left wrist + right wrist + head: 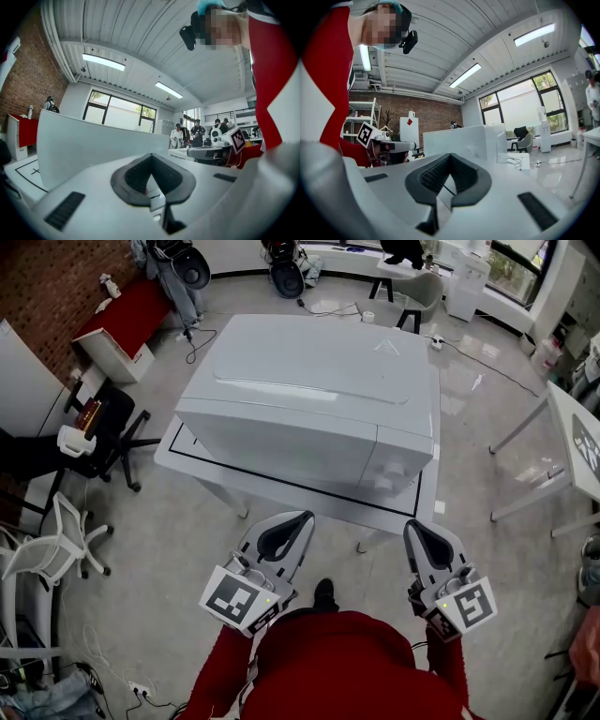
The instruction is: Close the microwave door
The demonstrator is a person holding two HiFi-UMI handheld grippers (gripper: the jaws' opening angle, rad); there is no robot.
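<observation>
- Head view: the white microwave (309, 395) stands on a low white table (281, 491) at 12 o'clock from the person. Its door (281, 442) lies flush with the front and looks shut.
- The left gripper (292, 526) is at 7 o'clock from the microwave and the right gripper (419, 532) at 5 o'clock. Both are held by red sleeves (337, 662) and sit near the table edge, apart from the oven. Neither touches the oven.
- Left gripper view: the left gripper (151, 157) is clenched. Its dark pads meet at the tips and grasp nothing. The microwave (93, 145) rises at 10 o'clock beyond the jaws, with clear space between. The other claw shows at 3 o'clock.
- Right gripper view: the right gripper (450, 157) is also clenched tip to tip and is empty. The microwave (464, 138) stands at 12 o'clock past the jaws, untouched. The left claw sits at 9 o'clock.
</observation>
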